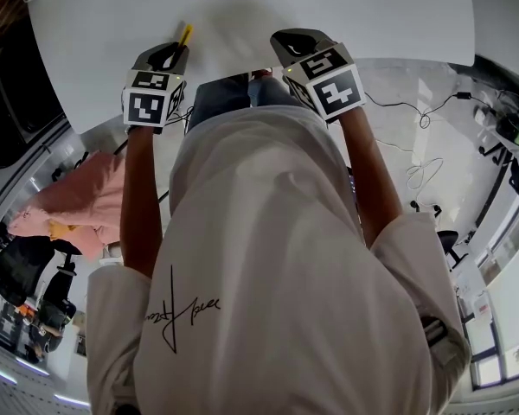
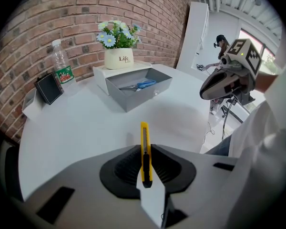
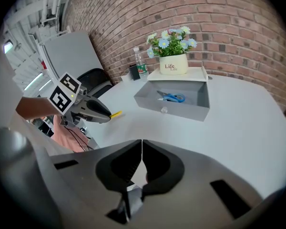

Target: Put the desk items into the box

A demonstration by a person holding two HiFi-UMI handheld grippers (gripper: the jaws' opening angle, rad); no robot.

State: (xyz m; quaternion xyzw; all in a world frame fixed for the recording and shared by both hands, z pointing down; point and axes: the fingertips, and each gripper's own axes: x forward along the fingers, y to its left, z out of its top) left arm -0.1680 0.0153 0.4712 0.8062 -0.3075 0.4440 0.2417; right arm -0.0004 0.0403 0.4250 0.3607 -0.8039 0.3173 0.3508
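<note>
Between the jaws of the left gripper a yellow utility knife was pinched, blade end pointing out over the white table. Beside it, the right gripper was shut on nothing. Farther across the table stood the grey box, well apart from the knife, with blue scissors lying inside. One item looked stowed; the knife was in hand, with carrying and releasing left. Beyond stood a bottle and a flower pot, probably not part of the job.
</note>
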